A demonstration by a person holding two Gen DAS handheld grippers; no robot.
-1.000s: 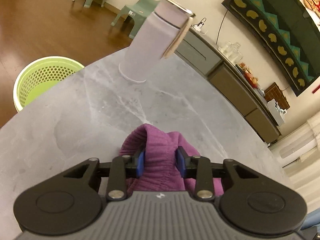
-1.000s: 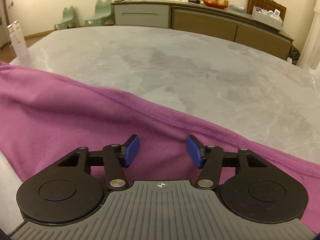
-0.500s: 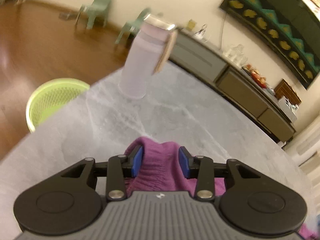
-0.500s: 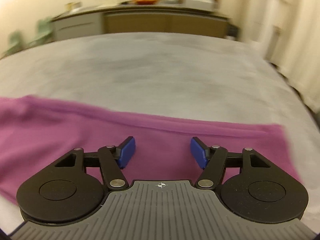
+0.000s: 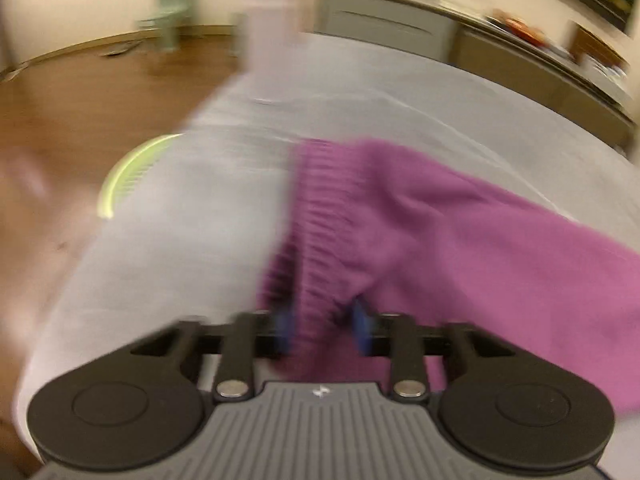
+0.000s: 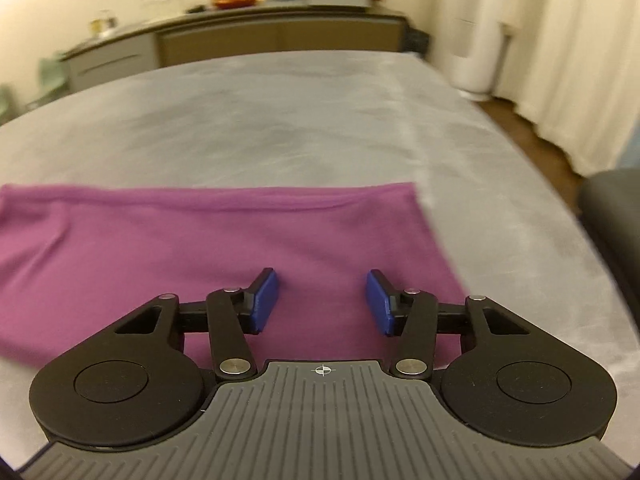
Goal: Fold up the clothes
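A purple garment [image 5: 460, 240] lies on the grey marble table [image 5: 192, 208]. My left gripper [image 5: 322, 326] is shut on its ribbed hem end [image 5: 320, 216], which bunches between the blue pads; the view is blurred by motion. In the right wrist view the garment [image 6: 200, 240] lies flat, its right edge near the frame's middle. My right gripper [image 6: 322, 304] is open and empty, hovering just above the cloth near that end.
A pale lilac bottle [image 5: 272, 28] stands on the table's far left edge. A lime green basket [image 5: 128, 172] sits on the wooden floor beside the table. A sideboard [image 6: 240, 36] runs along the far wall. A dark chair [image 6: 612, 208] is at the right.
My left gripper has swung while holding the hem, so more of the garment shows to the right. My right gripper has moved right along the cloth to its end, still open.
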